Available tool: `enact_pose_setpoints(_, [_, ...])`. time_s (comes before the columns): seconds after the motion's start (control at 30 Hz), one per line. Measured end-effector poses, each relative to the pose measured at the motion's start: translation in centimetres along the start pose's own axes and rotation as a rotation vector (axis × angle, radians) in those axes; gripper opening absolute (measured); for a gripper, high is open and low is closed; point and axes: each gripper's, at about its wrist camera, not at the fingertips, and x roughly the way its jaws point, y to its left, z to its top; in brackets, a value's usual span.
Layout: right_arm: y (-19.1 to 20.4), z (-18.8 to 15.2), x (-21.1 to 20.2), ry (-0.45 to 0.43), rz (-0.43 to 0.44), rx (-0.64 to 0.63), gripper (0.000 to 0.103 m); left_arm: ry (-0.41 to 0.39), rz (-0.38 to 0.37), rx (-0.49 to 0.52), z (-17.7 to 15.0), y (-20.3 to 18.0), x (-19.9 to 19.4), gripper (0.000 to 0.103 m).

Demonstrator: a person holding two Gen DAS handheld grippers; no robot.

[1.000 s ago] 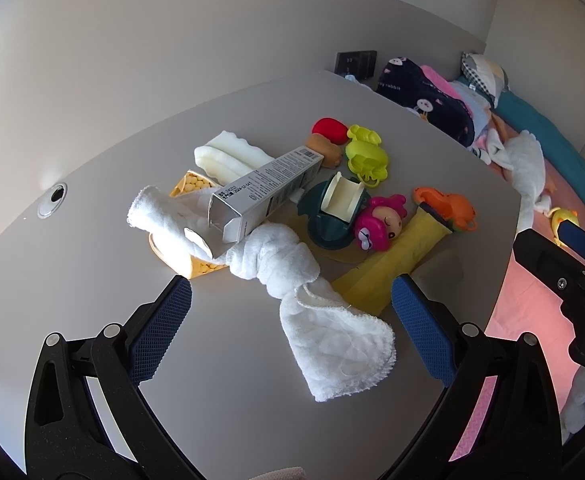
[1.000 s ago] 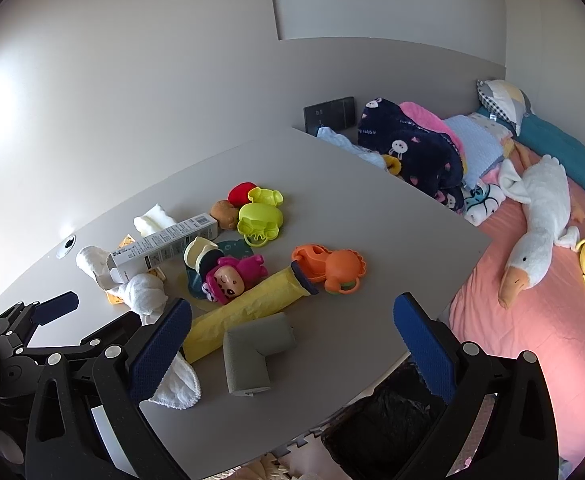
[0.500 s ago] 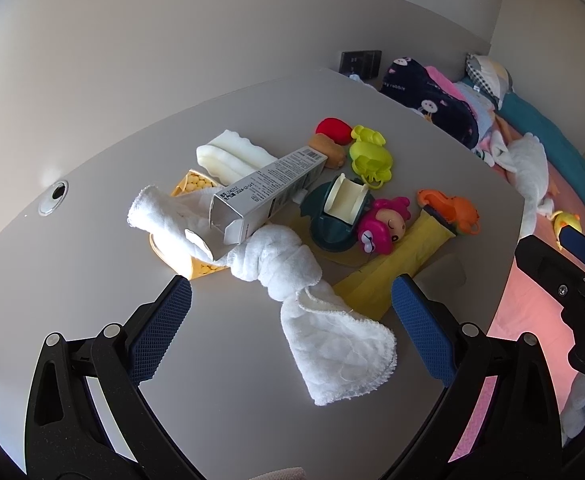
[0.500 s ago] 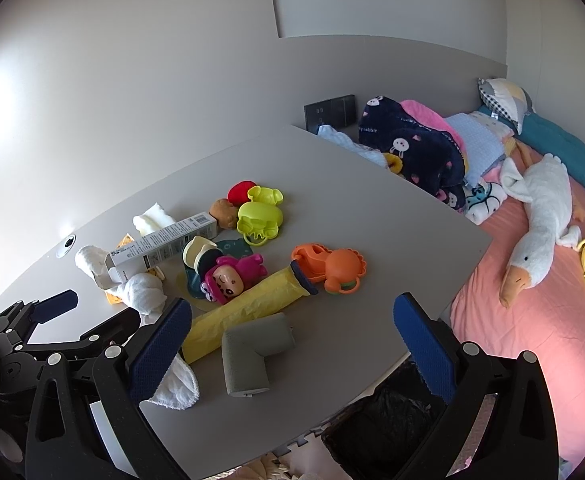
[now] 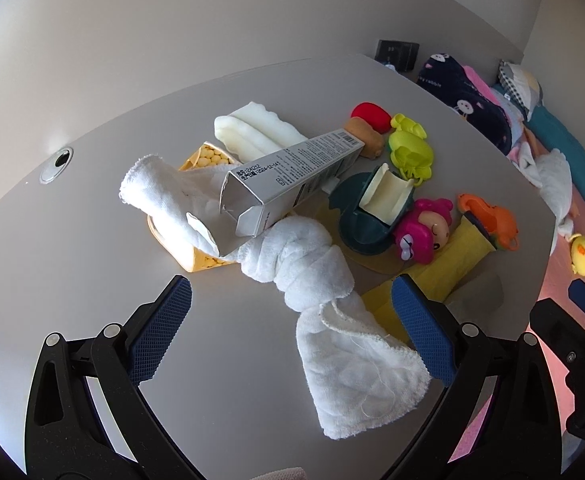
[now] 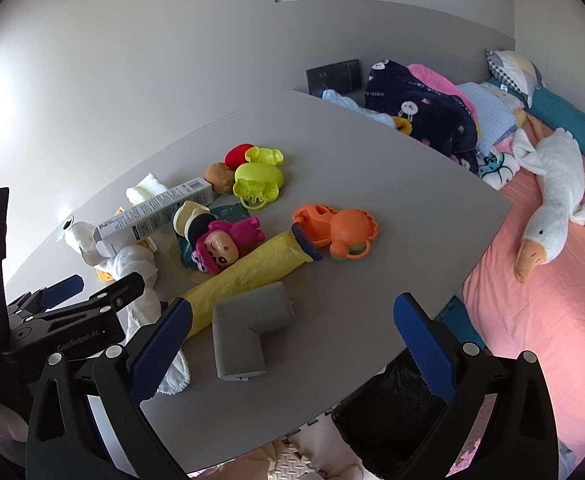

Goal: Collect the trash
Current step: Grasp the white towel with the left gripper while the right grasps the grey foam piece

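Observation:
An opened grey carton (image 5: 292,176) lies across a knotted white towel (image 5: 304,256) and a yellow packet of small yellow balls (image 5: 206,158). A long yellow wrapper (image 6: 248,276) and a grey foam corner piece (image 6: 248,332) lie near the table's front. My left gripper (image 5: 290,292) hovers open just above the towel's loose end, holding nothing. My right gripper (image 6: 292,302) is open over the foam piece and the table (image 6: 392,200) edge, also with nothing in it. The carton (image 6: 154,210) shows in the right wrist view too.
Plastic toys crowd the table: a pink doll head (image 5: 424,232), an orange lion (image 6: 340,232), a lime piece (image 6: 258,180), a teal holder (image 5: 364,216). A black bag (image 6: 388,412) sits below the table edge. A bed with a plush goose (image 6: 552,208) is on the right.
Both views have shifted only slightly, the left gripper a little nearer the towel. Nothing on the table has moved, and both grippers have stayed open.

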Motion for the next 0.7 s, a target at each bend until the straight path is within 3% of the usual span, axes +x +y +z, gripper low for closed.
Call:
enact_pose_setpoints(0.3, [0.6, -0.4, 3.3, 0.100, 0.025, -0.026, 0.094, 0.058, 0.050, -0.005, -0.8, 0.3, 2.5, 0.096])
enact_pose_setpoints(0.47, [1.4, -0.5, 4.9, 0.144, 0.039, -0.048, 0.088, 0.093, 0.056, -0.010, -0.9, 0.9, 3.5, 0.081])
enact_pose_setpoints(0.57, [1.9, -0.6, 5.1, 0.151, 0.056, -0.065, 0.088, 0.098, 0.046, -0.002, -0.9, 1.0, 3.4, 0.079])
enact_pose_setpoints(0.67, [2.4, -0.7, 5.5, 0.169, 0.087, -0.084, 0.079, 0.090, 0.030, 0.002, -0.9, 1.1, 3.3, 0.079])
enact_pose_setpoints(0.7, [2.6, -0.8, 5.7, 0.179, 0.087, -0.092, 0.067, 0.090, 0.027, 0.006, -0.9, 1.0, 3.3, 0.079])
